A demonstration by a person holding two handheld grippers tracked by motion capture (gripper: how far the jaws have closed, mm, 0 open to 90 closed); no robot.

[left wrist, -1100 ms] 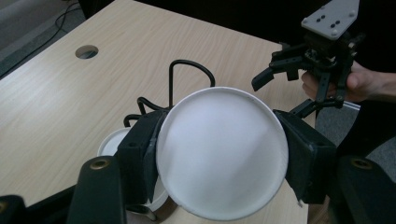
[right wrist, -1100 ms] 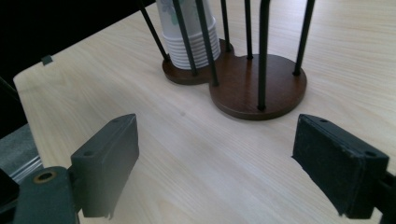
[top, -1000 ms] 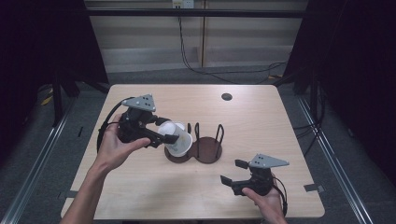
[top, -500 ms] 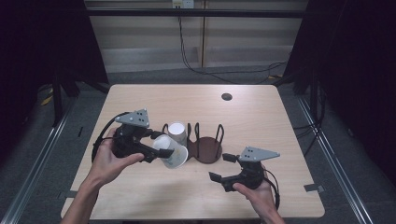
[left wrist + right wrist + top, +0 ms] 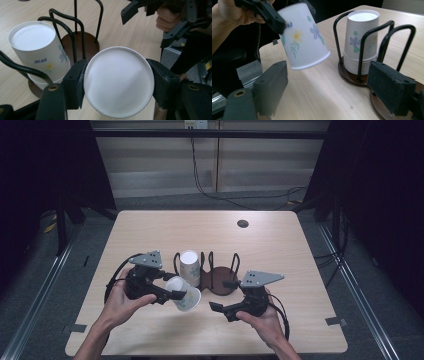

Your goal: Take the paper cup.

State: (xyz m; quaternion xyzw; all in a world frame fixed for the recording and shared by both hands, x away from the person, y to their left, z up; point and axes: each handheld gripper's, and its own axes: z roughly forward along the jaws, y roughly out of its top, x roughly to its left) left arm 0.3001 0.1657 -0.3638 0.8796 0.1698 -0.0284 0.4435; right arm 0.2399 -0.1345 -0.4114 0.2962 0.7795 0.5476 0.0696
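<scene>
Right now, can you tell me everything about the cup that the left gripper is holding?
The held cup is a white paper cup printed with blue, green and yellow flowers. It tapers toward its flat, closed bottom, and its wider mouth has a rolled rim. The left gripper clamps it near the bottom, one black pad on each side. It hangs tilted above the table, mouth downward, touching nothing else, just in front of the cup stack.

Black two-jaw tool (image 5: 176,295) with grey three-cornered top plate.

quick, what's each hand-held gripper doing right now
Left hand-held gripper: shut on a paper cup, lifted off the table.
Right hand-held gripper: open, holding nothing; its jaws have just been closing.
</scene>
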